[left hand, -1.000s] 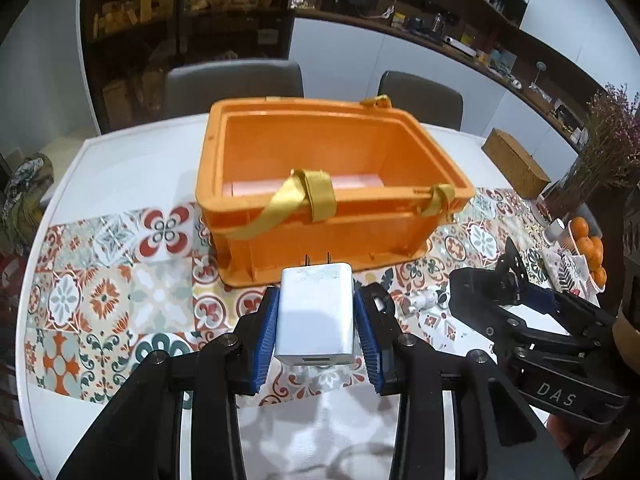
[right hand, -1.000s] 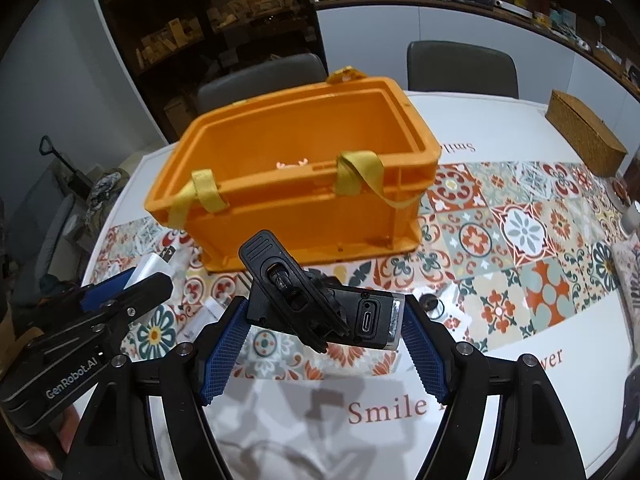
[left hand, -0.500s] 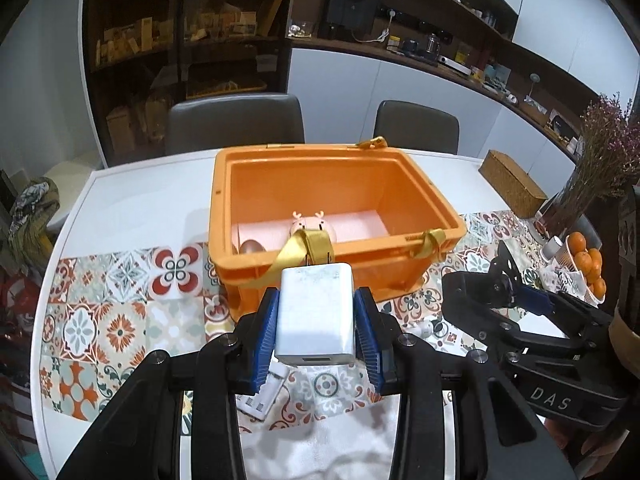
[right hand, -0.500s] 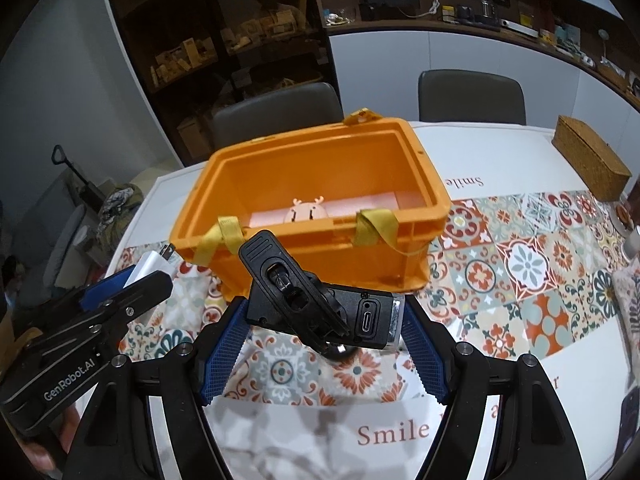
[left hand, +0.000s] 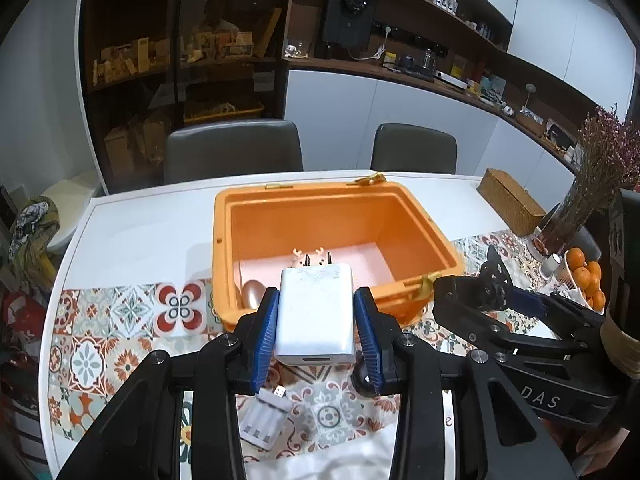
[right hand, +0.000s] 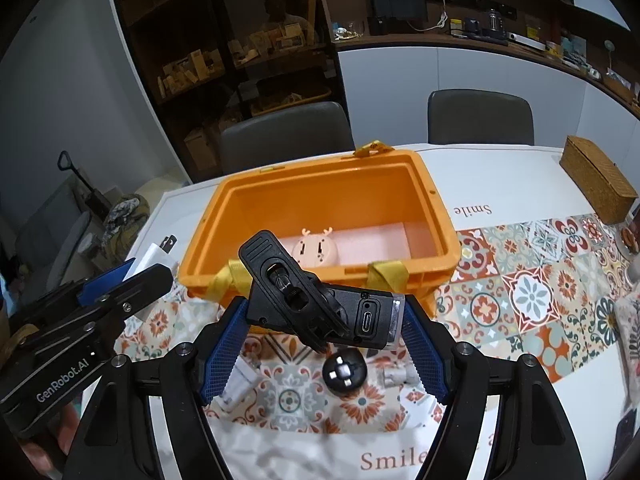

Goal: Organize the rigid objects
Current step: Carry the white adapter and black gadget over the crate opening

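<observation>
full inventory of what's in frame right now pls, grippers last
Crate: 1, orange with yellow straps, table centre.
Deer-face plug toy: 1, pink, inside crate.
Egg-shaped item: 1, pinkish, inside crate, near-left corner.
Wall charger: 1, white, prongs pointing away, in left gripper.
Black device: 1, black with USB-C port, in right gripper.
Battery charger: 1, white, on mat below left gripper.
Round adapter: 1, black, on mat.
Wicker box: 1, tan, table far right.
Oranges: several, right edge.
Chairs: 2, grey, behind table.
Left gripper: shut on charger.
Right gripper: shut on device.
</observation>
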`<state>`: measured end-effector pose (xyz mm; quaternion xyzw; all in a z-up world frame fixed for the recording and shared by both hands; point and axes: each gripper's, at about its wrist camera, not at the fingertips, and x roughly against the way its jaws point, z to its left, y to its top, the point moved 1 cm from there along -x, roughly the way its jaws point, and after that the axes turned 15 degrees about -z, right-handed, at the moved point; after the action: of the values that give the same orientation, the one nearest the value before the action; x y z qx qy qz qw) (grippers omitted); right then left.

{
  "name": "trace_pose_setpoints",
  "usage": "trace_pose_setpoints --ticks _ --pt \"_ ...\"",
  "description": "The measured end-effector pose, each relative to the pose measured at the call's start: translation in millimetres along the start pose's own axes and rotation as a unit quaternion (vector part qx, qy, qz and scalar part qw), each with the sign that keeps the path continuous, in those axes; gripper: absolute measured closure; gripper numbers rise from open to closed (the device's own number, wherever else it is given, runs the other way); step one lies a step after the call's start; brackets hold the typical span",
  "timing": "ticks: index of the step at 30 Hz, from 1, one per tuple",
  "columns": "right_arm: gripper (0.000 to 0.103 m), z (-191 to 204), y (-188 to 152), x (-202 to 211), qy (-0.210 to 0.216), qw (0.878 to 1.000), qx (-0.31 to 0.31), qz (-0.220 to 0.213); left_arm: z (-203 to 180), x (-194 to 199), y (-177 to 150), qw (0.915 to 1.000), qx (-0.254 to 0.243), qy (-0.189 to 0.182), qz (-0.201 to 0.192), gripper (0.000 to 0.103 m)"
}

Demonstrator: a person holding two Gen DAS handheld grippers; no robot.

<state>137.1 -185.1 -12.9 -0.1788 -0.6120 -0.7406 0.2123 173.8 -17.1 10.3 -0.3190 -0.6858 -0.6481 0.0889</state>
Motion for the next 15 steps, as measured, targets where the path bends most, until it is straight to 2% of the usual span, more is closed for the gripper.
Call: trace_pose_setpoints --ticks 15 --pt "0.028 1 40 -35 -0.017 0.999 0.027 0.000 3 -35 31 0.9998 -0.017 0.005 0.000 0.065"
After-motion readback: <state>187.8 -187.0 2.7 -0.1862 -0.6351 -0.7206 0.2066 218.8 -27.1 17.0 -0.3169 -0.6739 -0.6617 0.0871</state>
